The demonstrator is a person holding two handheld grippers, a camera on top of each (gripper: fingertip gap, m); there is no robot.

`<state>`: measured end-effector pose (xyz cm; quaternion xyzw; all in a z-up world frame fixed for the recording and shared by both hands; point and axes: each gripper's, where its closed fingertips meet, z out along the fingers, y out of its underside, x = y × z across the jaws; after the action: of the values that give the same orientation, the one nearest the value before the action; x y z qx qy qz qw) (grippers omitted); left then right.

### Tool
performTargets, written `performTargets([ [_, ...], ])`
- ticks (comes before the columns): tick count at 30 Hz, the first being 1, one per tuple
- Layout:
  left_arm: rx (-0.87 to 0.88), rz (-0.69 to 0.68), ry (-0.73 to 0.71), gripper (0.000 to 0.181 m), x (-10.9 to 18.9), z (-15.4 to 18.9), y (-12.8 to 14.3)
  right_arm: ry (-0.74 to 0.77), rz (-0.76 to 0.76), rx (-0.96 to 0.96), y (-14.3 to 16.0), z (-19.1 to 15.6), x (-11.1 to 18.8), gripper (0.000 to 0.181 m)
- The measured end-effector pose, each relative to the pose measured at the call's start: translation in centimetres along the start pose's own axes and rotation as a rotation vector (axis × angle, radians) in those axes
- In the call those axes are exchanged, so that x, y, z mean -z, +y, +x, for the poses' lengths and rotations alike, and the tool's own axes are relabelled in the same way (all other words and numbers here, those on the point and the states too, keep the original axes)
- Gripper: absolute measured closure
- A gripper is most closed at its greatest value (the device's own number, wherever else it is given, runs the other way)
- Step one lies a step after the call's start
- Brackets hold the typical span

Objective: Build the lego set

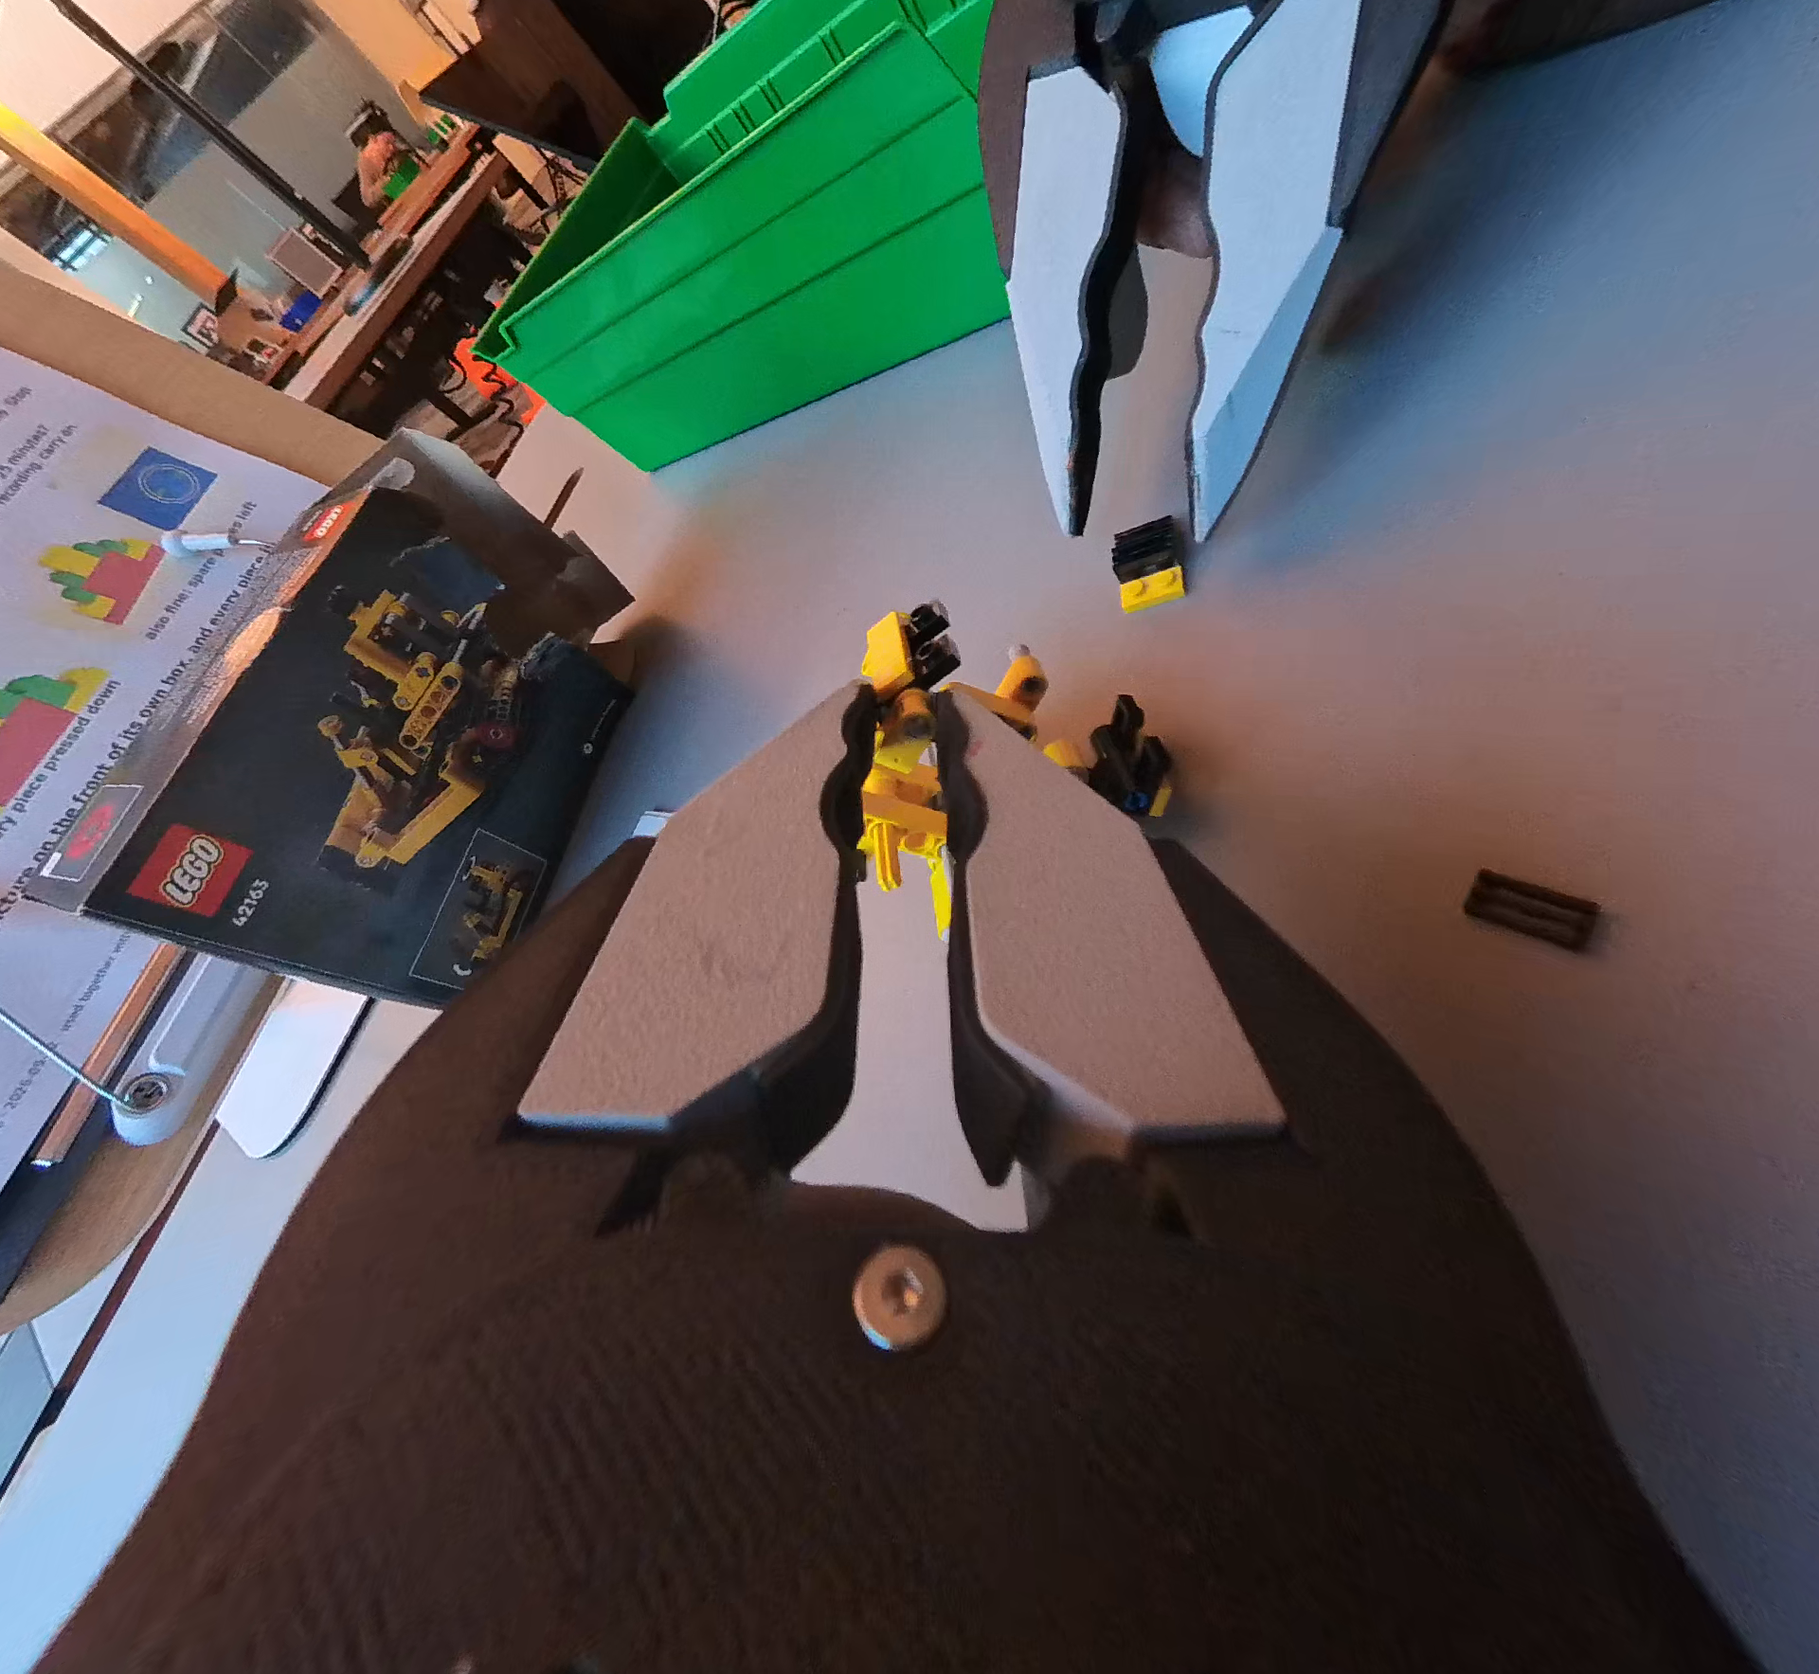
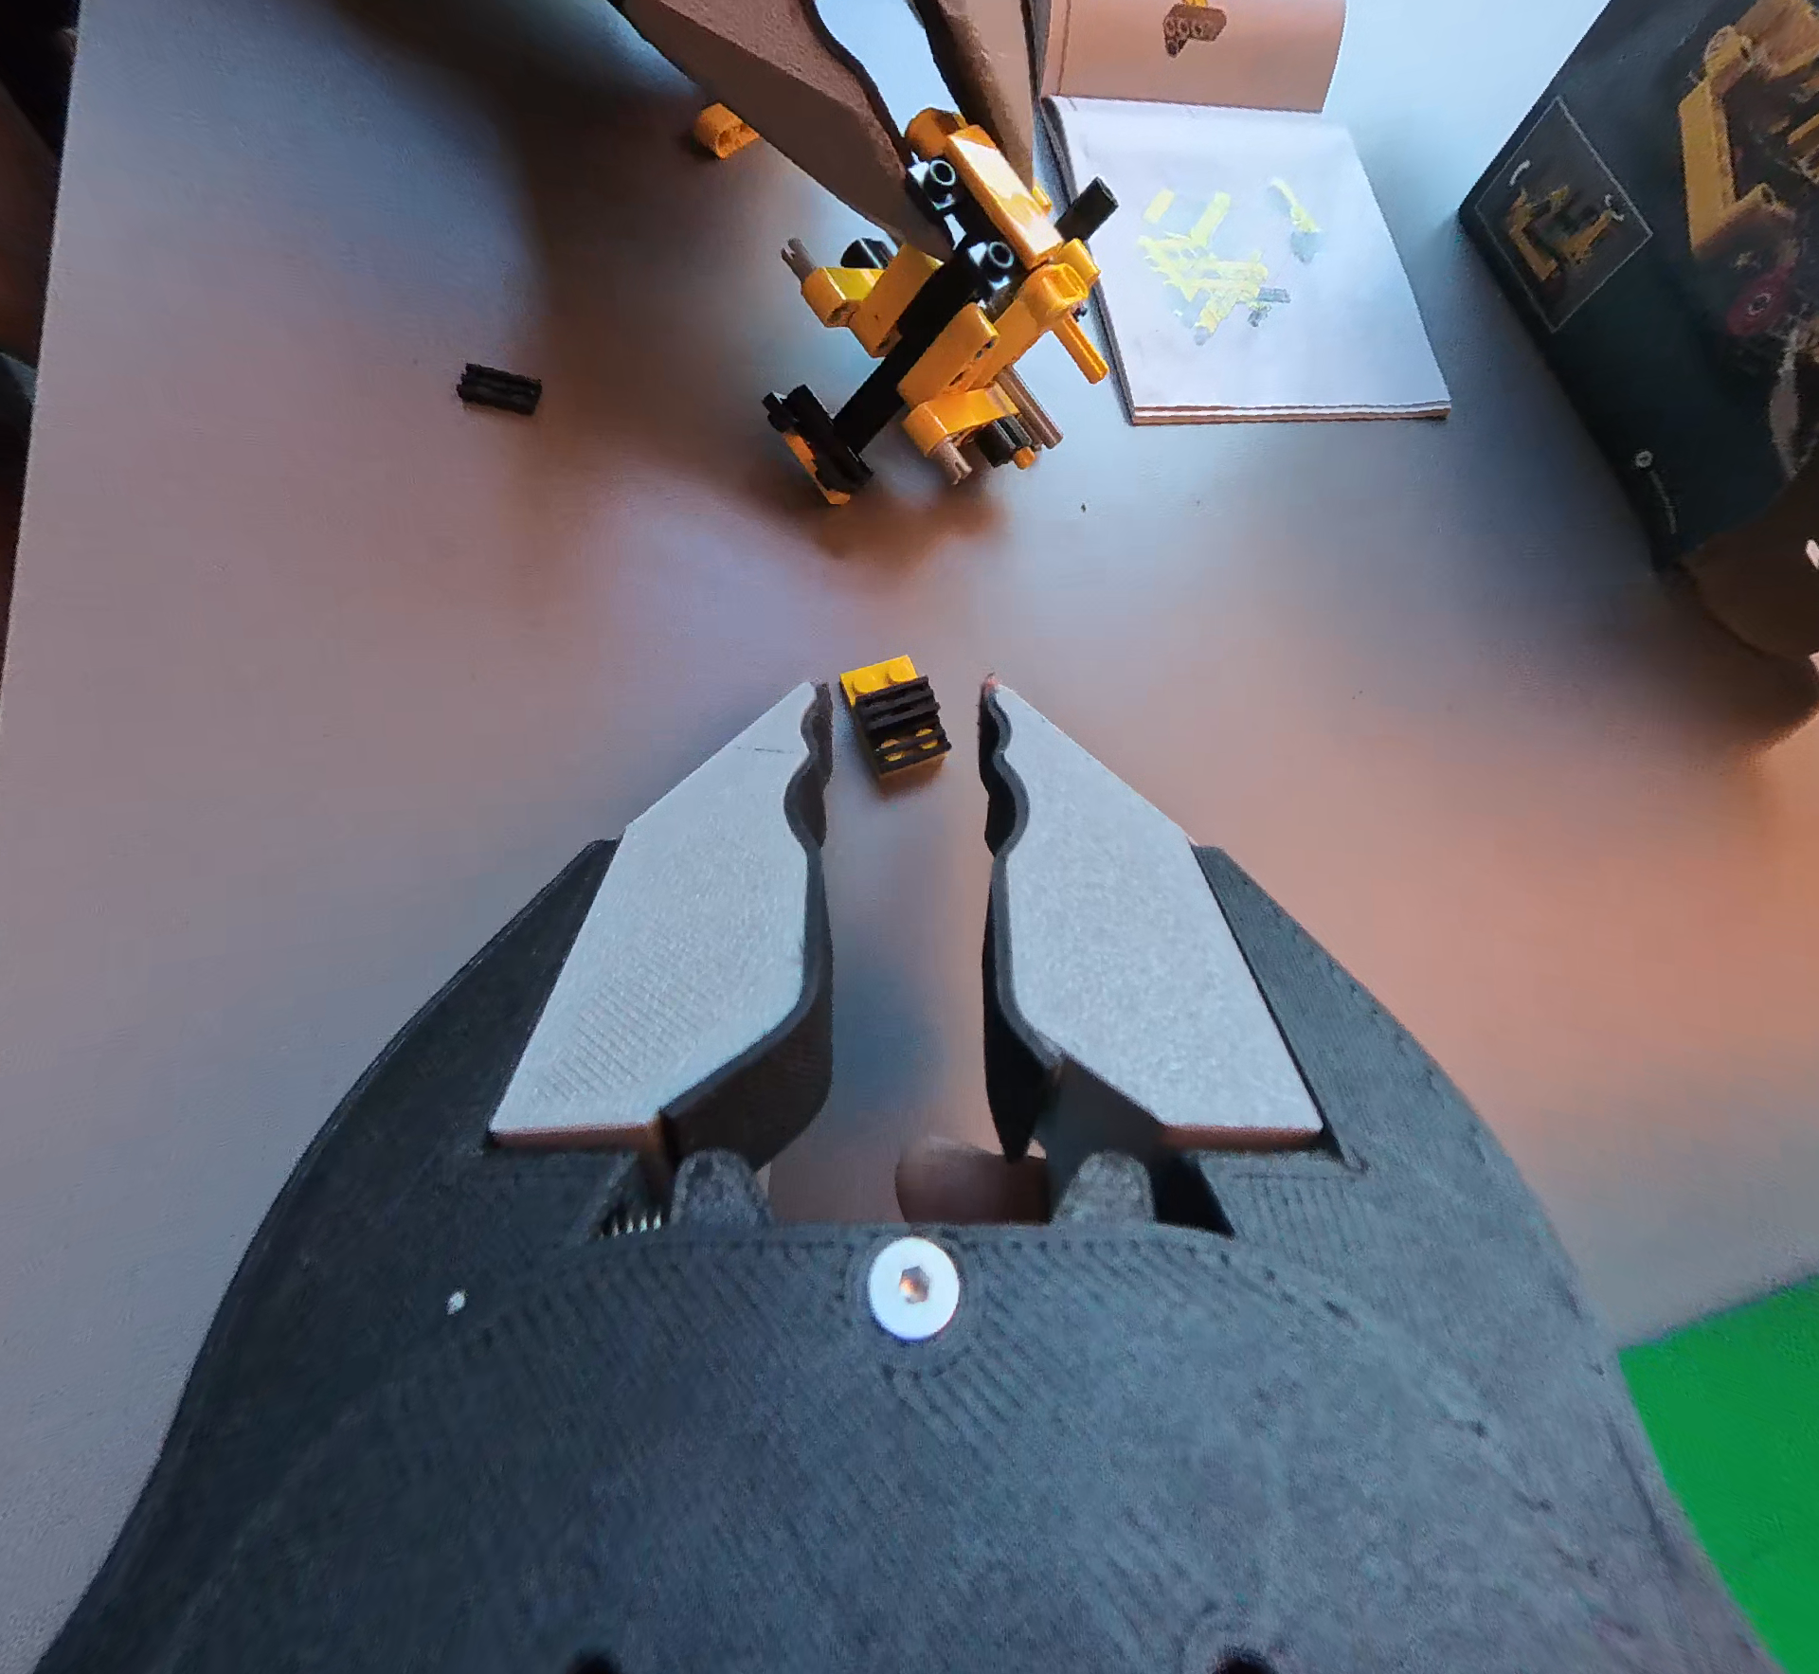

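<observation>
On the grey counter [image 2: 295,642], going left to right in the right wrist view, a small black ribbed piece [image 2: 499,389] lies alone, well apart from the rest. Near the middle stands the part-built lego model [image 2: 945,318]: yellow beams and connectors crossed by a long black beam, with black pins and grey axles sticking out at its ends. The left hand-held gripper [image 2: 970,200] is clenched on the model's top end, while the model's lower end rests on the counter. Nearer the camera, a small sub-piece [image 2: 894,713], a yellow plate carrying a black grille, lies flat between the spread tips of the right hand-held gripper [image 2: 901,702], which is released and touches nothing. Further right lie an open booklet [image 2: 1270,268] and the dark box [image 2: 1673,268]; green bins [image 1: 787,229] stand behind.
</observation>
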<state>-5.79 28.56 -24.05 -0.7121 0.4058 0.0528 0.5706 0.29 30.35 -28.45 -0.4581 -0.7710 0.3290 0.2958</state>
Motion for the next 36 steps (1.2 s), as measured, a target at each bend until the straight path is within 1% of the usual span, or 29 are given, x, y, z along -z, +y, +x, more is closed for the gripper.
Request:
performTargets([
  [5,-0.035,0.004,-0.006,0.173,-0.1,0.3,-0.1,0.002,-0.062,0.028,0.7,-0.3,-0.6,0.157],
  [6,-0.056,0.003,-0.012,0.173,-0.1,0.4,-0.1,-0.003,-0.064,0.032,0.7,-0.4,-0.7,0.161],
  [8,-0.134,-0.003,-0.037,0.174,-0.1,0.4,-0.1,0.002,-0.067,0.032,0.7,-0.4,-0.7,0.165],
  [11,-0.278,-0.017,-0.076,0.174,-0.2,0.7,0.1,0.004,-0.056,0.035,0.5,-0.4,-0.7,0.167],
  [13,-0.310,-0.002,-0.072,0.174,-0.2,1.1,-0.1,0.009,0.001,0.038,-0.5,-0.5,-0.4,0.167],
  [15,-0.305,0.013,-0.062,0.174,-0.1,1.3,-0.3,0.017,0.112,0.057,-2.5,-0.7,0.1,0.167],
  [17,-0.285,0.031,-0.045,0.174,-0.1,1.5,-0.4,0.038,0.214,0.119,-4.4,-1.1,0.6,0.167],
  [19,-0.253,0.048,-0.021,0.174,-0.2,1.8,-0.4,0.059,0.263,0.192,-5.6,-1.6,0.9,0.167],
  [21,-0.237,0.071,-0.003,0.174,-0.2,1.9,-0.5,0.066,0.263,0.229,-6.0,-2.0,0.6,0.167],
  [28,-0.239,0.103,0.022,0.174,-0.2,2.4,-0.6,0.103,0.253,0.259,-7.0,-2.2,-0.1,0.167],
  [32,-0.234,0.117,0.030,0.174,-0.2,2.5,-0.8,0.106,0.241,0.254,-6.7,-2.0,-0.4,0.166],
  [36,-0.260,0.129,0.035,0.174,-0.2,2.7,-0.8,0.076,0.242,0.227,-6.4,-2.2,-0.5,0.166],
])
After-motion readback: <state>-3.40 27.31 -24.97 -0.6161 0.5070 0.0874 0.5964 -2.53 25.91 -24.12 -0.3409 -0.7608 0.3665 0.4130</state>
